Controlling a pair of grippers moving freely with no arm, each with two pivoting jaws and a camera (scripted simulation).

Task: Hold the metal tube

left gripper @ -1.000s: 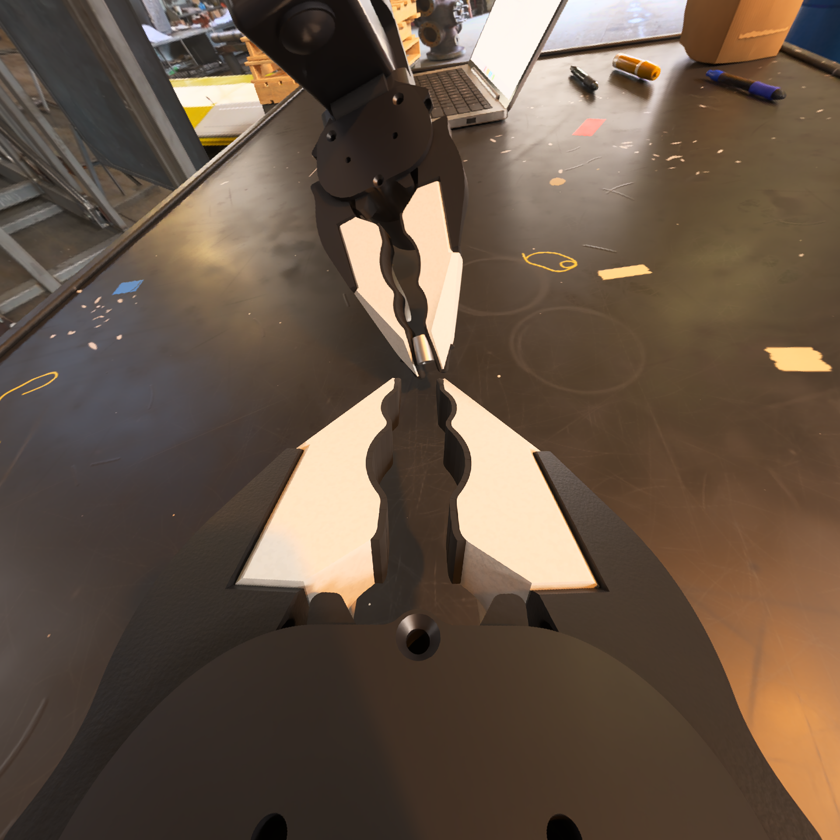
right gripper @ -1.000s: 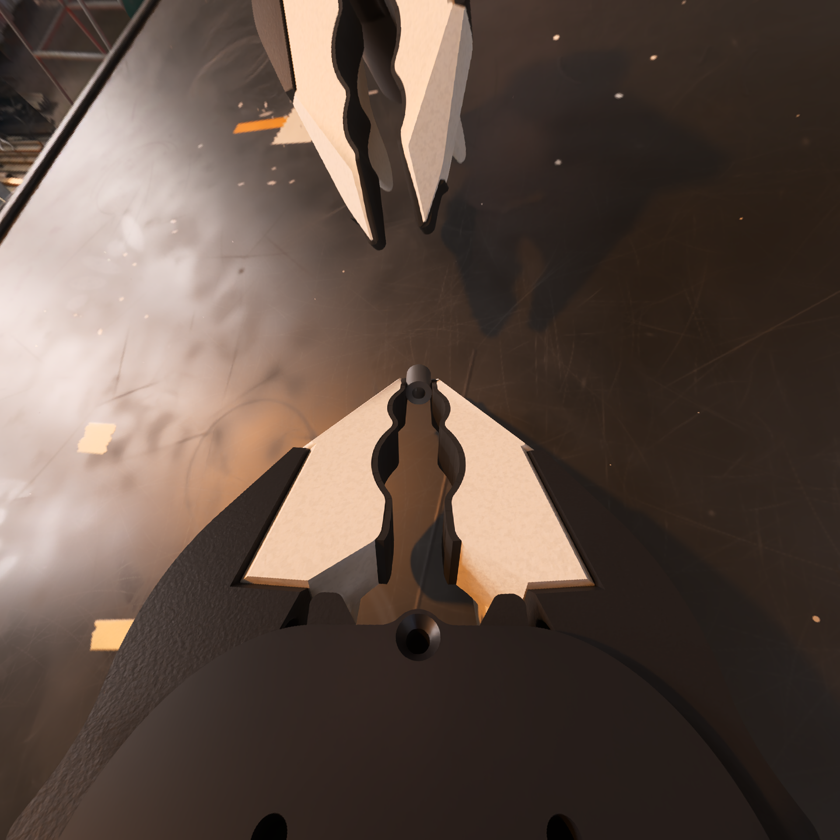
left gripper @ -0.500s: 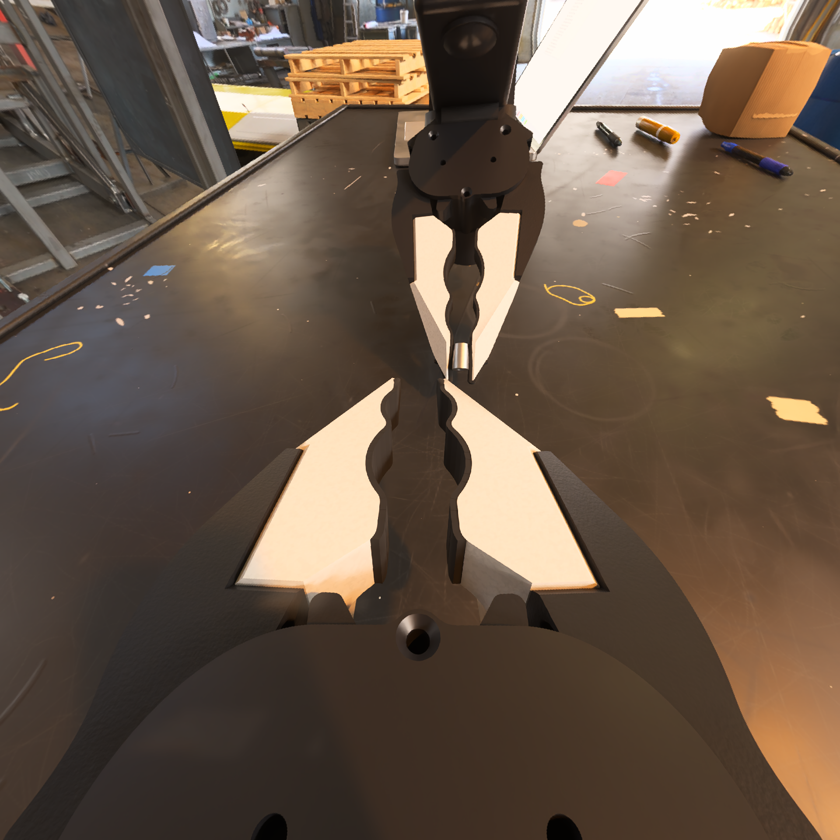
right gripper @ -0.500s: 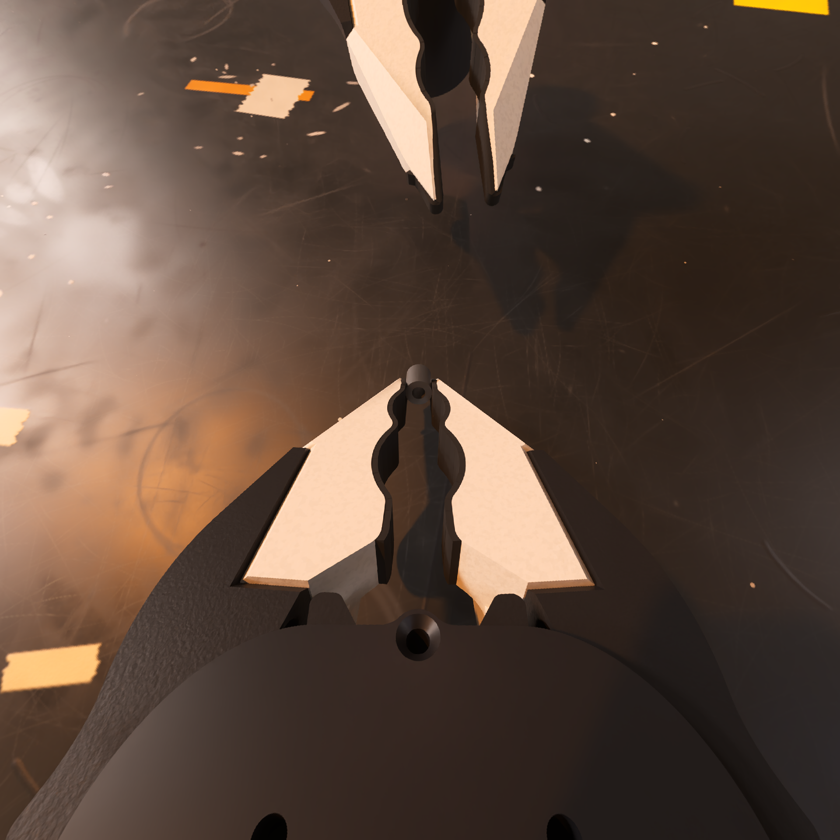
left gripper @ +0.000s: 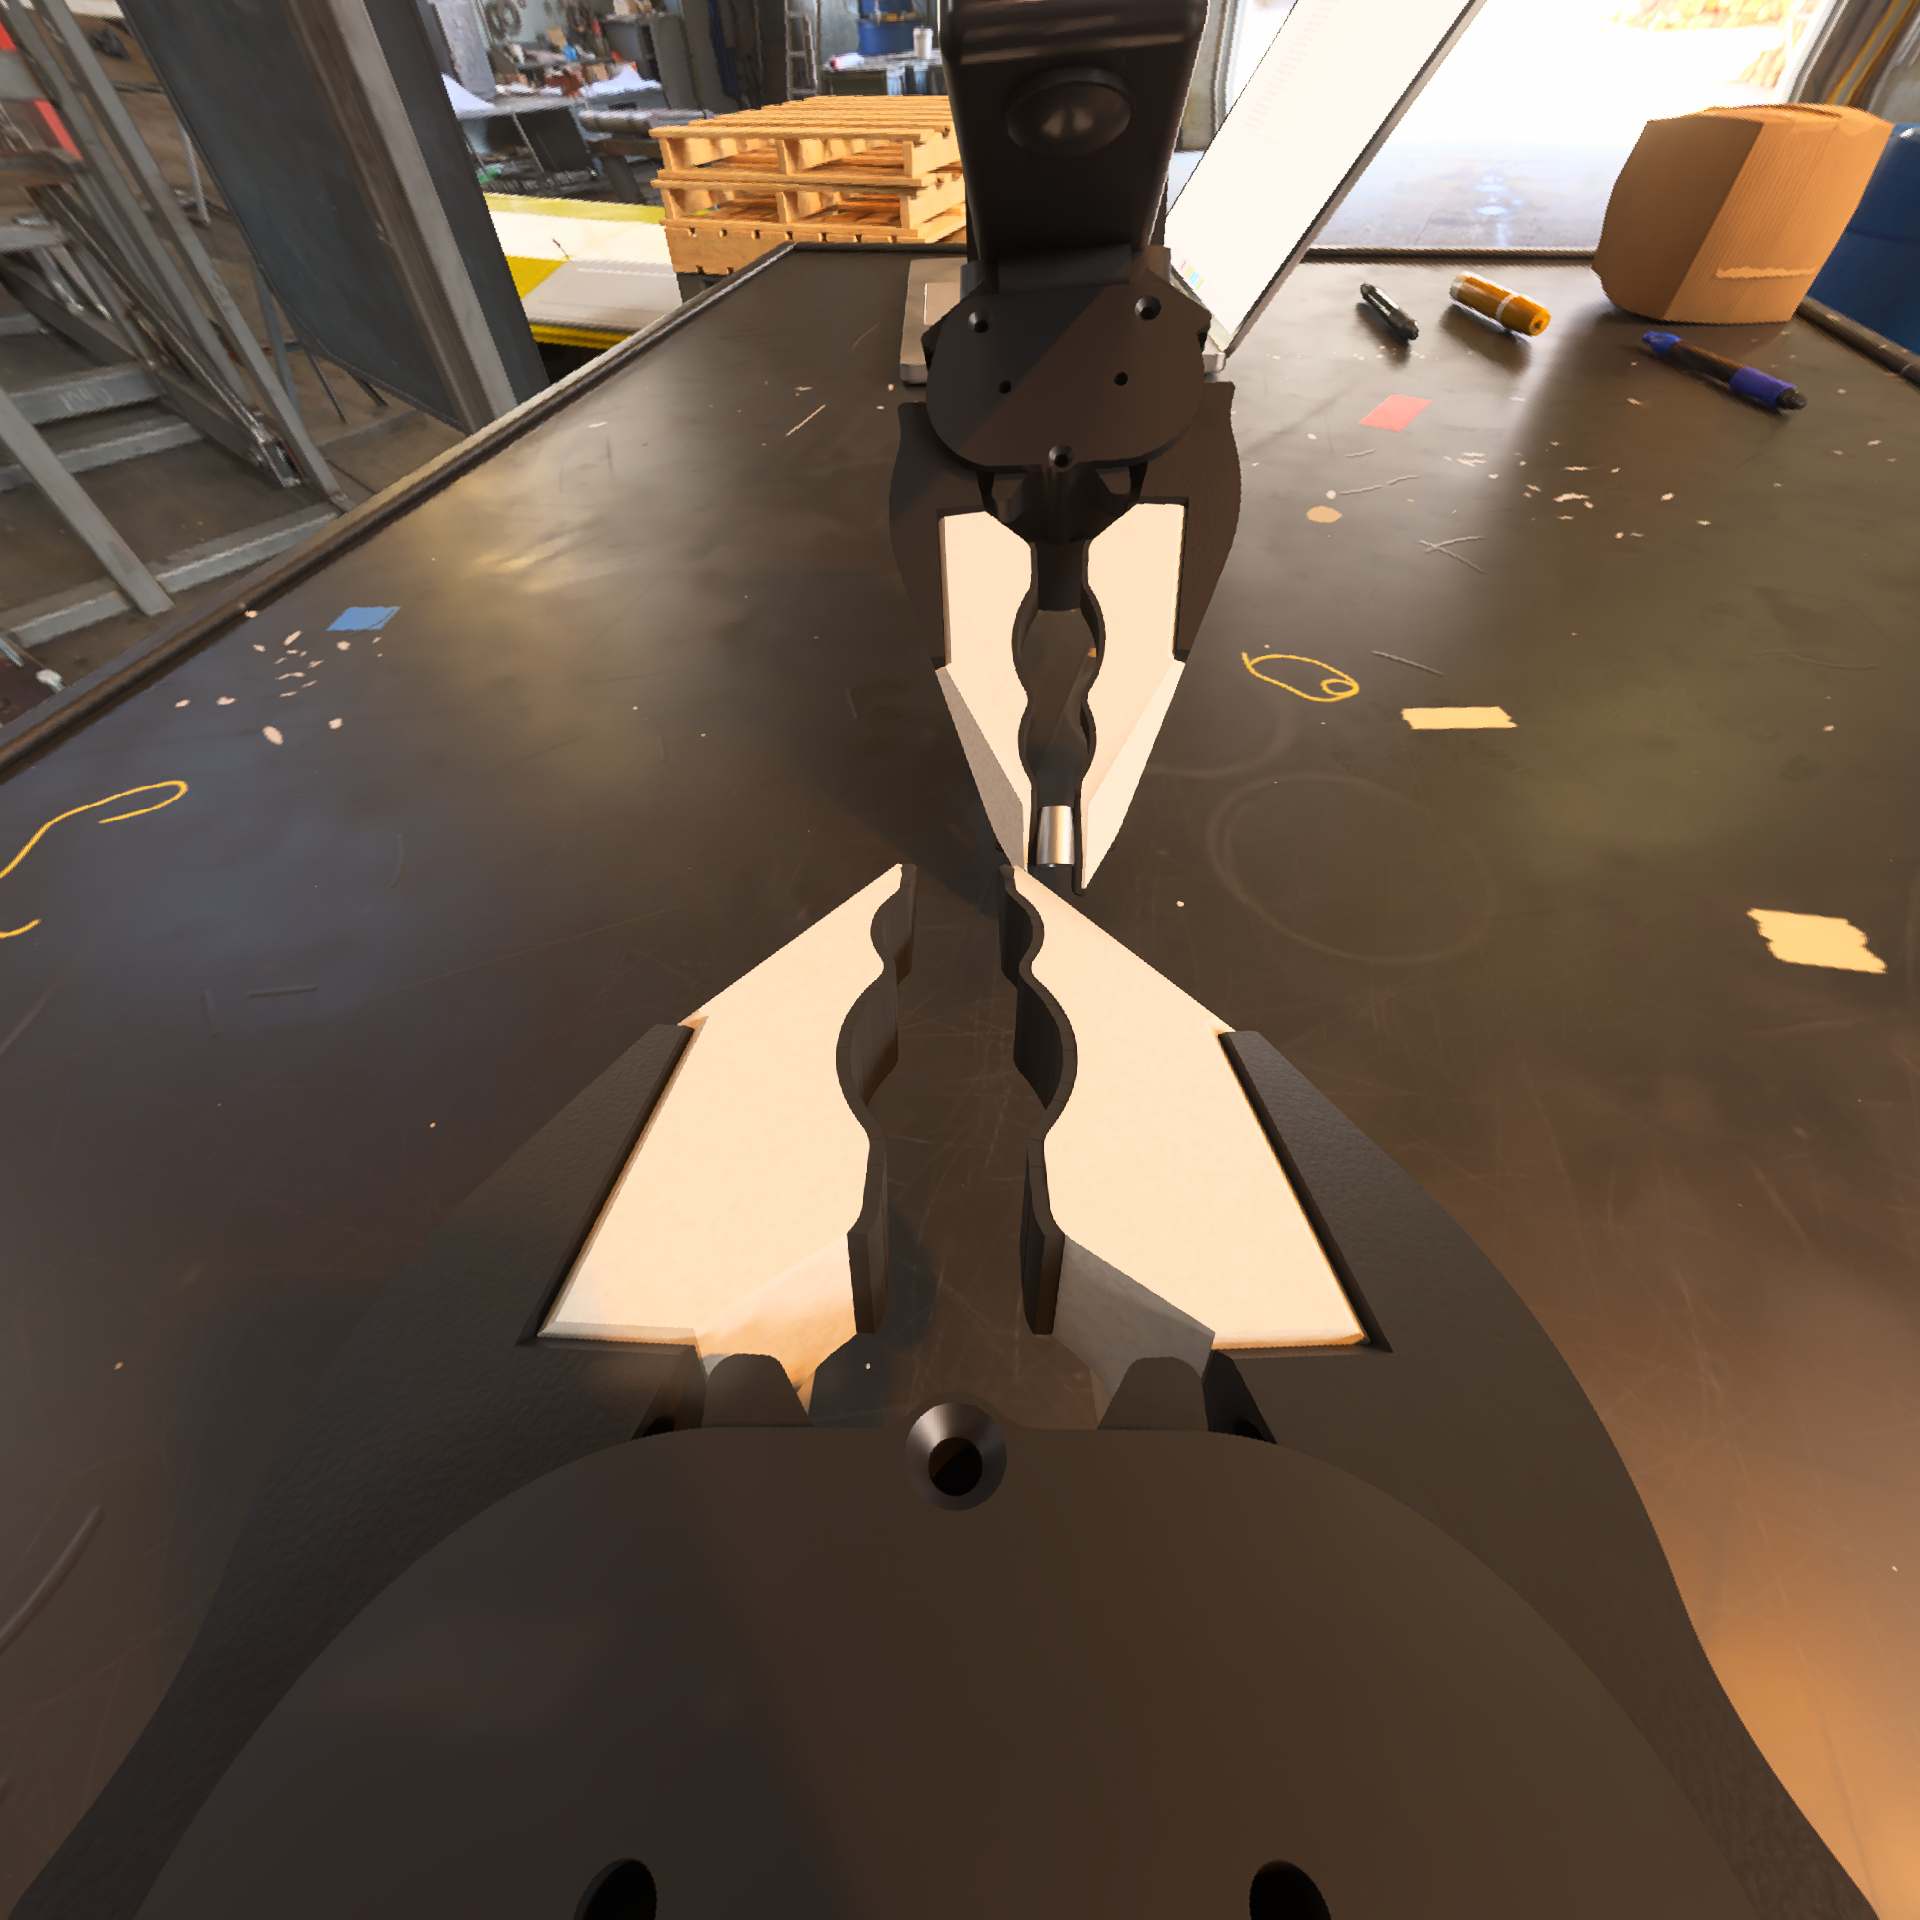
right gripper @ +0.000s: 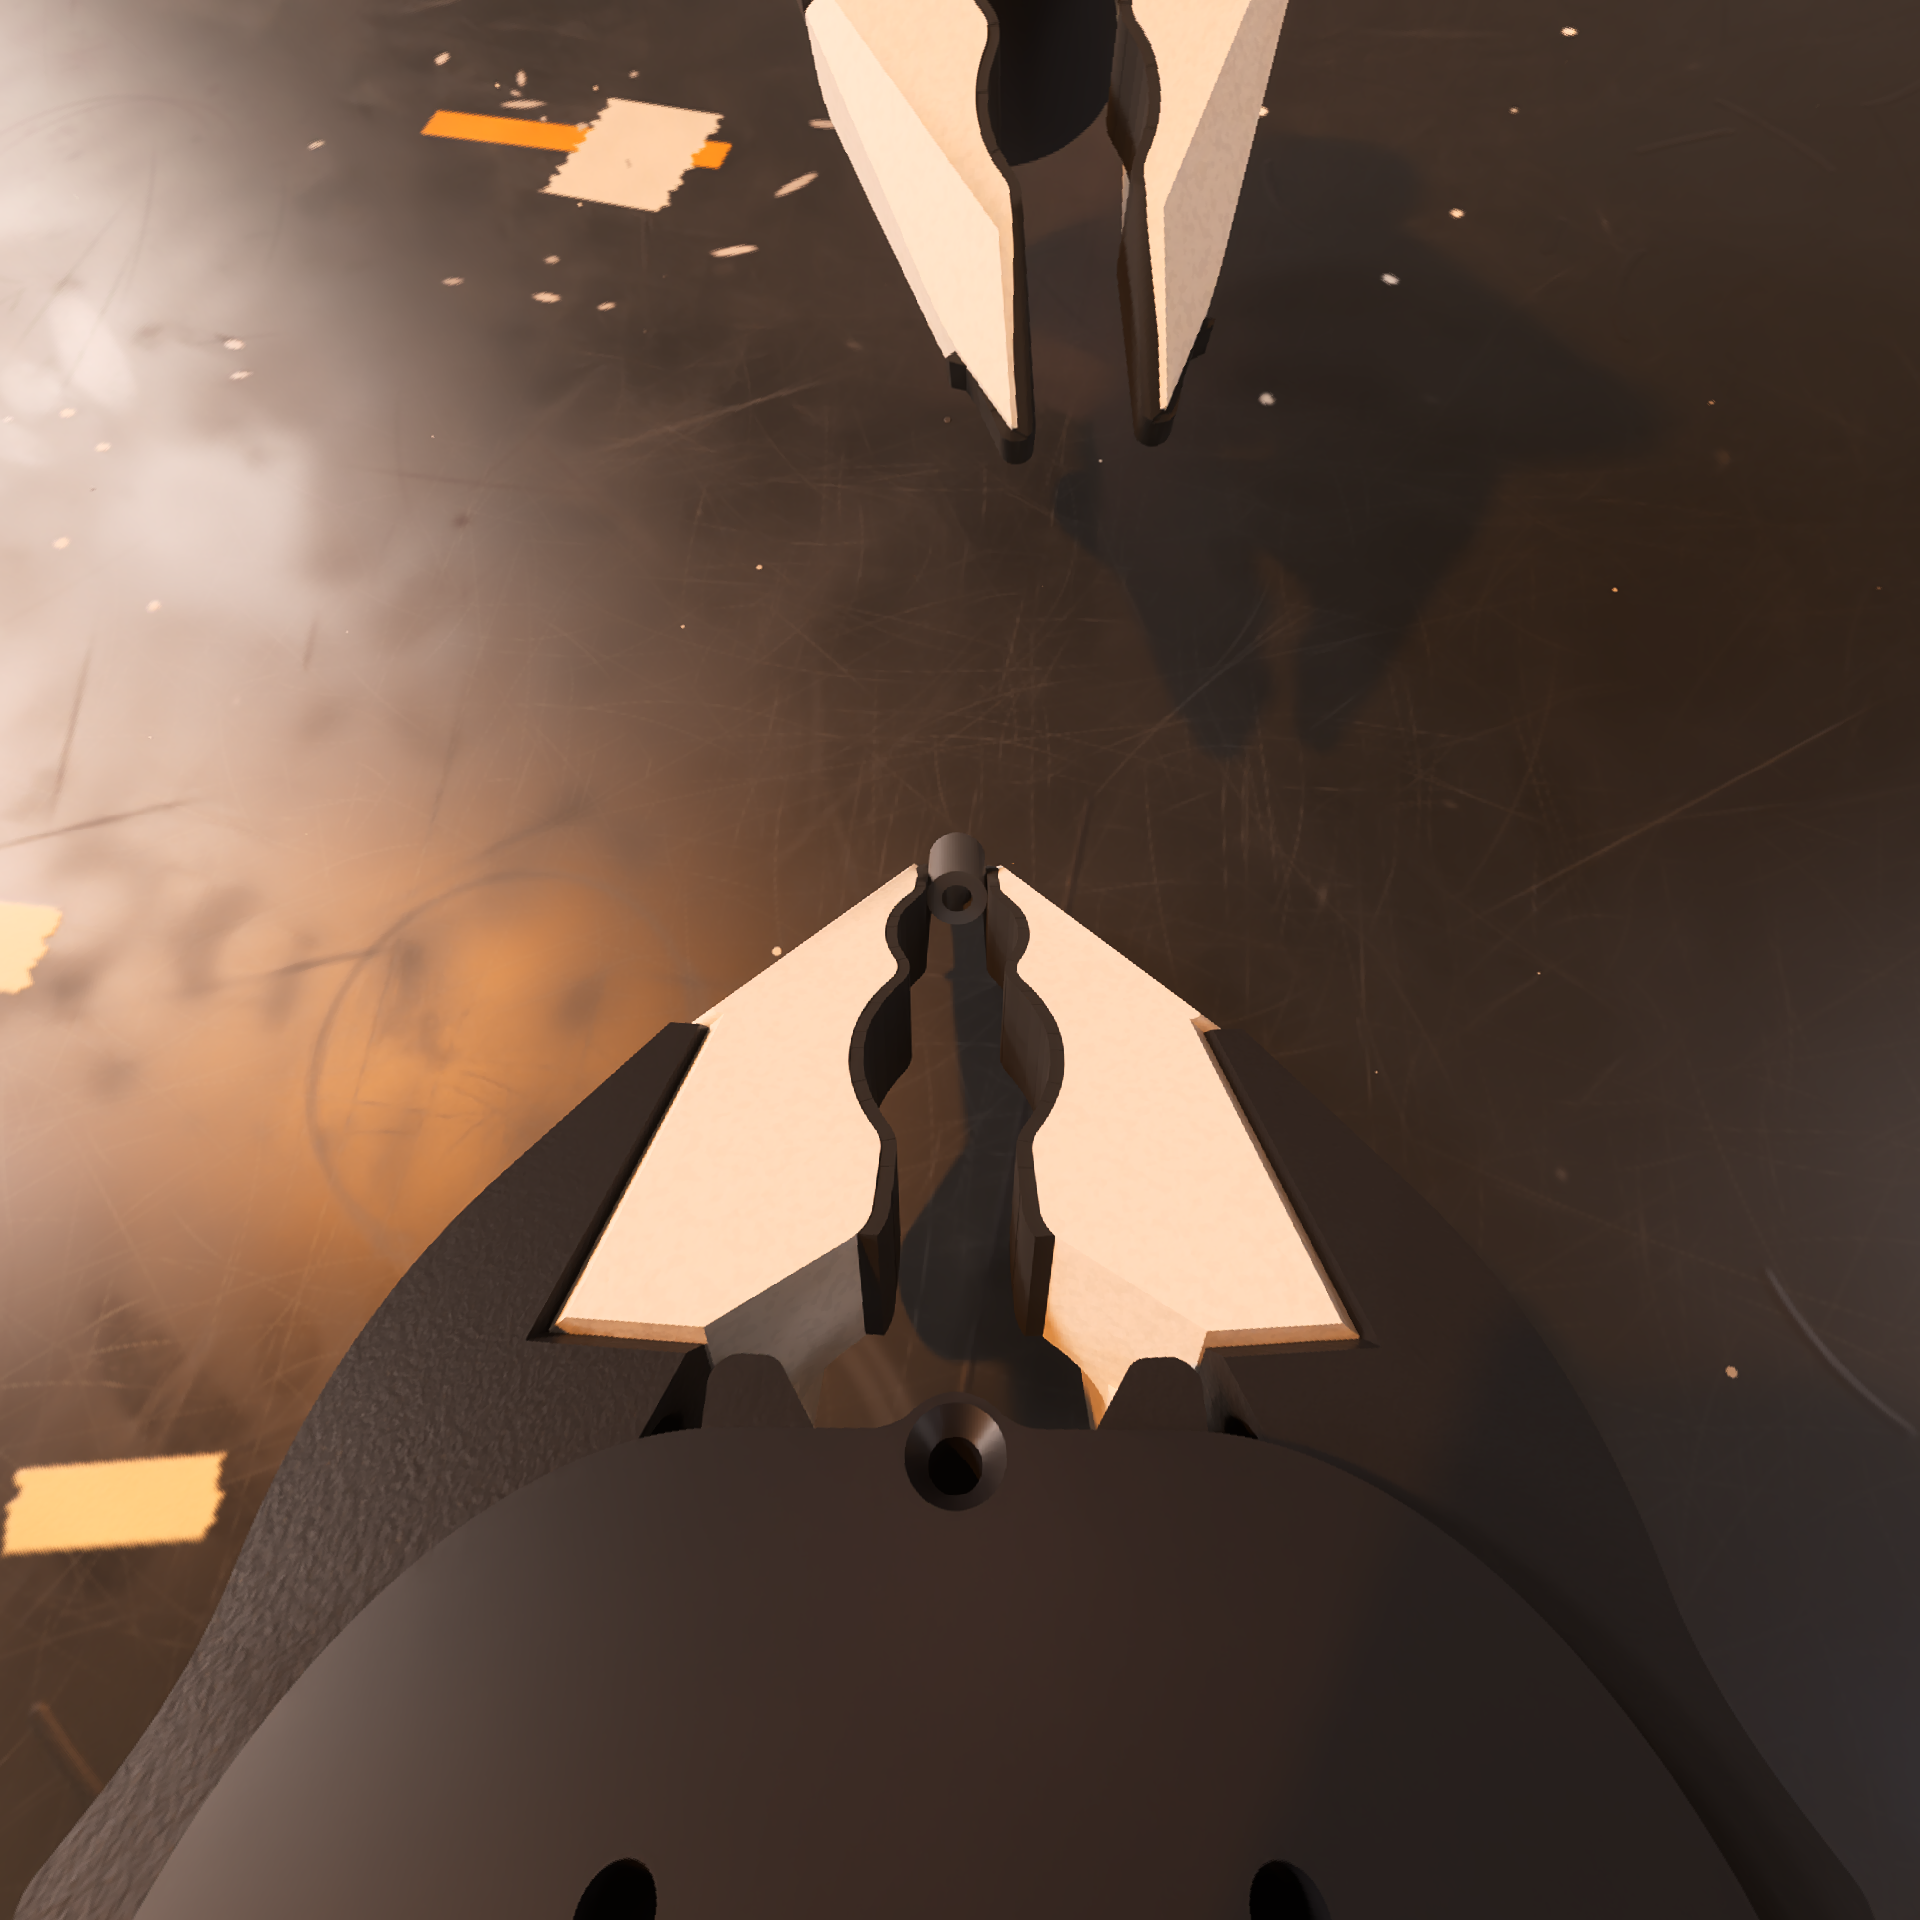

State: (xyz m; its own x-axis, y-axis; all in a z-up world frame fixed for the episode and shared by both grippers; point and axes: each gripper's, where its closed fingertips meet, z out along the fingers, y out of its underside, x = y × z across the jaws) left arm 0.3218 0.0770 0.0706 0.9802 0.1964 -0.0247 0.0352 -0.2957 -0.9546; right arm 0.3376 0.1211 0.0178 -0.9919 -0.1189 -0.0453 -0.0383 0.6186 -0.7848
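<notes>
A short silver metal tube (left gripper: 1056,834) is pinched at the tips of my right gripper (left gripper: 1051,868), which faces me in the left wrist view and hangs point-down over the dark table (left gripper: 416,831). In the right wrist view the tube (right gripper: 956,878) sticks out between the shut fingertips of my right gripper (right gripper: 956,896), its bore showing. My left gripper (left gripper: 958,878) is open and empty, its tips just short and left of the tube. It also shows at the top of the right wrist view (right gripper: 1086,436), jaws apart.
An open laptop (left gripper: 1299,156) stands behind the right gripper. A cardboard box (left gripper: 1745,208), an orange marker (left gripper: 1496,301), a black marker (left gripper: 1387,310) and a blue pen (left gripper: 1725,369) lie at the far right. Tape pieces (left gripper: 1813,940) dot the table. The table edge (left gripper: 312,540) runs along the left.
The right gripper with the tube has straightened from a tilt to upright and shifted right in the left wrist view. The left gripper has drawn closer in the right wrist view, still open.
</notes>
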